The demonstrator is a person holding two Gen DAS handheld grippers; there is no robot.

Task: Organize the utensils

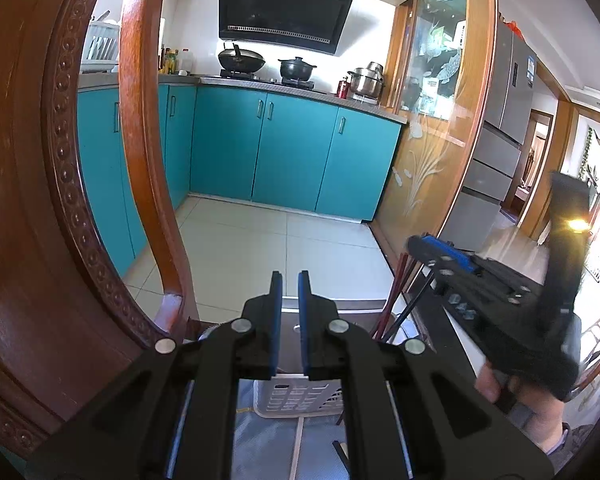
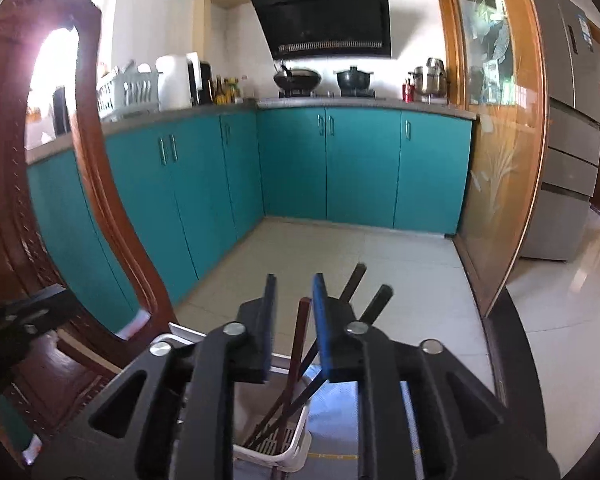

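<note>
A white slotted utensil basket (image 2: 276,440) stands on the table below my right gripper (image 2: 294,292), with three dark chopsticks (image 2: 300,344) leaning upright in it. The right gripper's jaws are apart, and one reddish chopstick rises between them without being clamped. In the left wrist view the same basket (image 1: 296,398) sits just under my left gripper (image 1: 290,290), whose blue pads stand a little apart with nothing between them. The right gripper (image 1: 440,250) shows there at the right, above the chopsticks (image 1: 396,304).
A carved dark wooden chair back (image 1: 60,184) stands close at the left, also seen in the right wrist view (image 2: 100,184). Beyond are teal kitchen cabinets (image 1: 292,152), a stove with pots (image 1: 268,66), a glass sliding door (image 1: 432,120) and a fridge (image 1: 500,120).
</note>
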